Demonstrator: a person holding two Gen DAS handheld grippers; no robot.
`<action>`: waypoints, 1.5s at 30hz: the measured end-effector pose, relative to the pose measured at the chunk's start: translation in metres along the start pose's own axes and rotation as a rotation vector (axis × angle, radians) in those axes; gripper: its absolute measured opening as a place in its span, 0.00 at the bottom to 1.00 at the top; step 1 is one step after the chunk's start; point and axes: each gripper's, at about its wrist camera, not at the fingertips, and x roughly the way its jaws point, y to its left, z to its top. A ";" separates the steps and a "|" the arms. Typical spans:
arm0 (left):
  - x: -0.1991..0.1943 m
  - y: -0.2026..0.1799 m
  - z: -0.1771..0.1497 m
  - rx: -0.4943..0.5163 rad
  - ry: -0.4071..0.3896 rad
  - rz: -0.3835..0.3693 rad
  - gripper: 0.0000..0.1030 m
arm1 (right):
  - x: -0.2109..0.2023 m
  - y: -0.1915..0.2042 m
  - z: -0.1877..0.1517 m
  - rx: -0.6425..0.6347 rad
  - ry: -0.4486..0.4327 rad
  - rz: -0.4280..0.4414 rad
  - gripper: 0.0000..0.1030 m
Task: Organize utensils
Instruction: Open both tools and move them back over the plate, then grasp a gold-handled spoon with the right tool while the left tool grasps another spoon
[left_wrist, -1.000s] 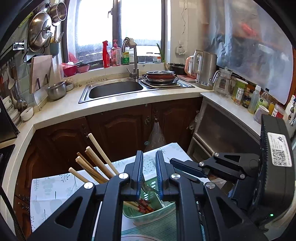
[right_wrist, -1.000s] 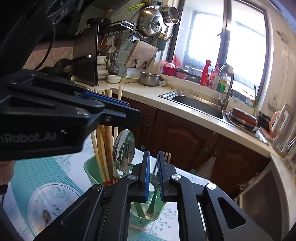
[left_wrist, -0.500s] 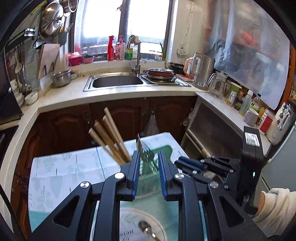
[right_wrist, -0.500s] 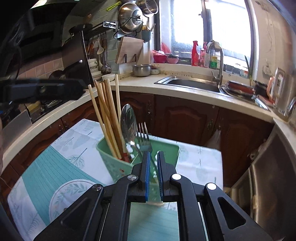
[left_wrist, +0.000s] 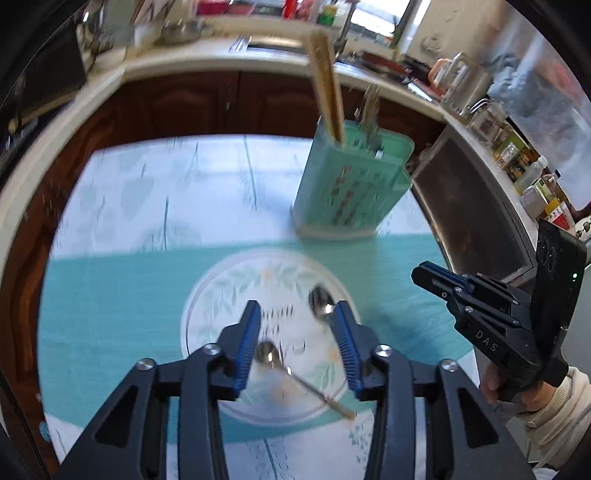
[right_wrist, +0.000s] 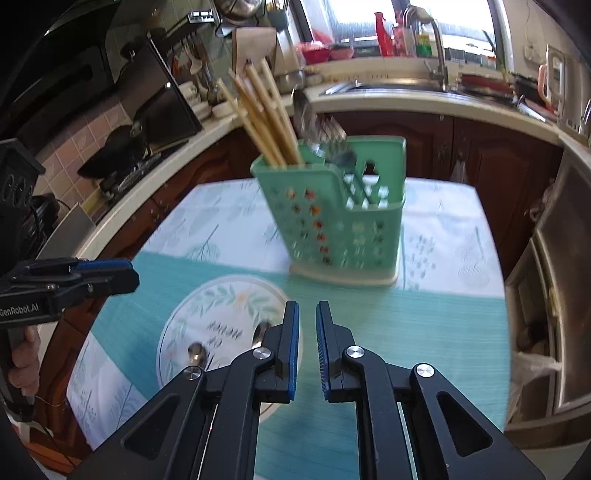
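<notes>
A green perforated utensil holder (left_wrist: 351, 188) (right_wrist: 340, 218) stands on the table with wooden chopsticks (right_wrist: 262, 114), a spoon and forks in it. Two metal spoons (left_wrist: 267, 352) (left_wrist: 321, 301) lie on a round floral plate (left_wrist: 221, 295) (right_wrist: 218, 314) on the teal placemat. My left gripper (left_wrist: 297, 314) is open and empty, low over the plate, its fingers on either side of the nearer spoon's bowl. My right gripper (right_wrist: 307, 314) is slightly open and empty, above the placemat to the right of the plate and in front of the holder. The right gripper also shows in the left wrist view (left_wrist: 436, 280).
The small table (right_wrist: 443, 229) has a leaf-print cloth and stands close to the dark wooden cabinets (right_wrist: 480, 147). The counter behind holds a sink (right_wrist: 388, 86), a kettle and bottles. A stove (right_wrist: 122, 166) is at the left and a metal cabinet (left_wrist: 476, 206) at the right.
Both grippers have drawn back from the holder and tilted down toward the plate. The left gripper has opened wide over the spoons. The right gripper has opened slightly.
</notes>
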 end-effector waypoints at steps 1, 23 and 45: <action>0.006 0.005 -0.010 -0.022 0.034 -0.007 0.43 | 0.002 0.002 -0.006 0.008 0.015 0.012 0.10; 0.066 0.055 -0.075 -0.315 0.228 -0.190 0.43 | 0.065 0.098 -0.067 -0.131 0.409 0.131 0.13; 0.049 0.102 -0.076 -0.364 0.216 -0.166 0.43 | 0.151 0.164 -0.024 -0.406 0.716 -0.052 0.15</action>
